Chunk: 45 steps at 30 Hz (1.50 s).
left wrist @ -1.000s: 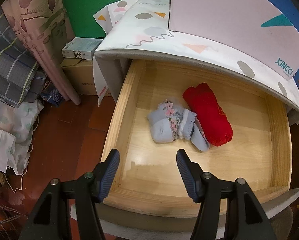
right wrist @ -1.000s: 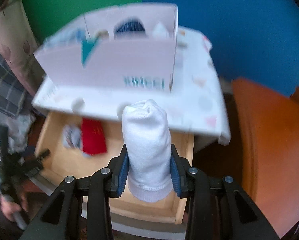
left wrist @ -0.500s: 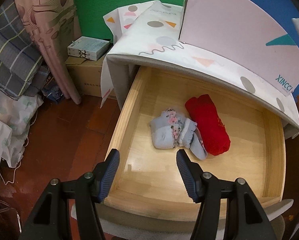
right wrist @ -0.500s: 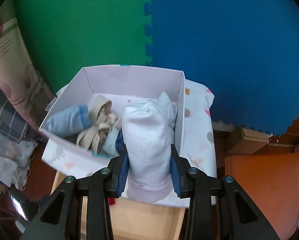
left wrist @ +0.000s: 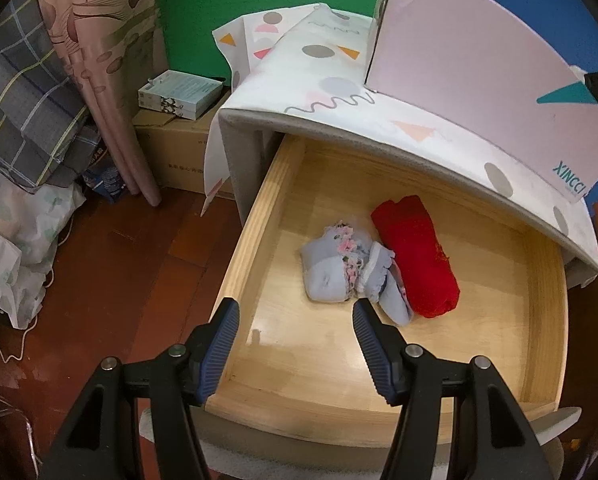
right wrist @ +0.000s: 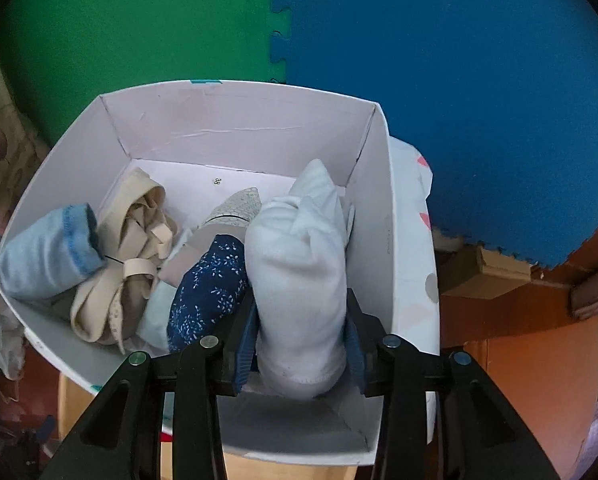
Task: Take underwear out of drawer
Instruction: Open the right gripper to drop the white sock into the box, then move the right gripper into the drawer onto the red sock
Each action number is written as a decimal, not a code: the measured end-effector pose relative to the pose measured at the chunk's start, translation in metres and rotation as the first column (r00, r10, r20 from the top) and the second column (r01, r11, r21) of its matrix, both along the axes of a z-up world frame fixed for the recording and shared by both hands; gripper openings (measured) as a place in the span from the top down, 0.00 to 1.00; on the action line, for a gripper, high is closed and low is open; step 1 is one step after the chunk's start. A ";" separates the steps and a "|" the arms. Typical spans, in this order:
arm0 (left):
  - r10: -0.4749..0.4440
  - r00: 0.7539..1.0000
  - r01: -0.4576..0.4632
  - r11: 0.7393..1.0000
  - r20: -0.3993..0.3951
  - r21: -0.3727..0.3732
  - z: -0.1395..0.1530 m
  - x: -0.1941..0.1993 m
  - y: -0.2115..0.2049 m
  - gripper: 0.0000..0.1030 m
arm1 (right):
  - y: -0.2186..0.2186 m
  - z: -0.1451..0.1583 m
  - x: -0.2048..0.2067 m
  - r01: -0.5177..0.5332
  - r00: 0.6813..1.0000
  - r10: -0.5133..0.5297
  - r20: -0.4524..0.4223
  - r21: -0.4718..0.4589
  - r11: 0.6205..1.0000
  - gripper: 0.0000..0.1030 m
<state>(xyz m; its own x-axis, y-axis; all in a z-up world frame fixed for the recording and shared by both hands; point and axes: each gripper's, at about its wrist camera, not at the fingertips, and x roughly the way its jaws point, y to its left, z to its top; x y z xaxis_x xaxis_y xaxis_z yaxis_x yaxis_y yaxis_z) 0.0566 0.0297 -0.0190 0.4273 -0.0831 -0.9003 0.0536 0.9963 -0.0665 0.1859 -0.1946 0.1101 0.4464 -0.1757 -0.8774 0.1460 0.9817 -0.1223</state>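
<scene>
White rolled garment (right wrist: 299, 292) sits pinched between the jaws of the right tool (right wrist: 301, 344), roughly mid-roll, hemmed end toward the camera, rounded end pointing into the pink box (right wrist: 383, 216). It hangs above the box's right side, beside a navy patterned roll (right wrist: 211, 284); whether its far end touches the cloth below, cannot tell. Judged soft, light, springy: the roll bulges above the pads, so a firm squeeze holds it, and a loose one would probably let it unroll. Box also carries a beige strappy bundle (right wrist: 135, 248) and a pale blue roll (right wrist: 47, 252). Box stands on the patterned cloth over the table (left wrist: 339, 96). Below, the wooden drawer (left wrist: 255, 240) is pulled out, with two items left on its floor: a pale blue lace-trimmed piece (left wrist: 339, 272) touching a red rolled piece (left wrist: 415, 256). Left tool (left wrist: 295, 344) is spread wide and empty, poised over the drawer's front edge, well short of both. Judgement: the red roll is compact, best taken across its middle; the blue piece is looser and partly unfolded, so grip its thick folded body, not the lace frill, which would likely slip or trail. Nothing fragile or heavy here.
</scene>
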 end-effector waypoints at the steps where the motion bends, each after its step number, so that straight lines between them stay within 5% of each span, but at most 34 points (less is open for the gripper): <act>1: -0.001 1.000 0.001 1.000 -0.001 0.004 -0.001 0.000 0.000 0.41 | 0.001 -0.001 0.000 -0.003 1.000 0.003 -0.001 -0.010 1.000 0.60; 6: 0.007 1.000 -0.007 1.000 0.003 0.004 -0.001 0.000 0.001 0.41 | 0.000 0.011 -0.012 -0.005 0.999 0.005 0.037 0.003 1.000 0.57; 9: 0.012 1.000 -0.012 1.000 -0.001 0.008 -0.001 0.000 0.001 0.41 | 0.004 0.027 -0.024 -0.018 0.998 0.018 0.065 0.003 1.000 0.46; 20: 0.018 1.000 -0.018 0.999 -0.013 0.038 -0.002 0.001 0.001 0.41 | 0.035 0.053 -0.105 -0.178 0.972 0.169 0.162 0.043 0.983 0.47; 32: 0.063 0.998 -0.063 0.998 0.004 0.023 0.001 -0.001 0.010 0.41 | 0.092 -0.061 -0.155 -0.321 0.945 0.325 -0.027 0.094 0.942 0.66; 45: 0.084 0.996 -0.084 0.996 -0.003 -0.024 0.001 0.000 0.018 0.41 | 0.155 -0.148 -0.115 -0.414 0.892 0.428 -0.146 0.113 0.903 0.66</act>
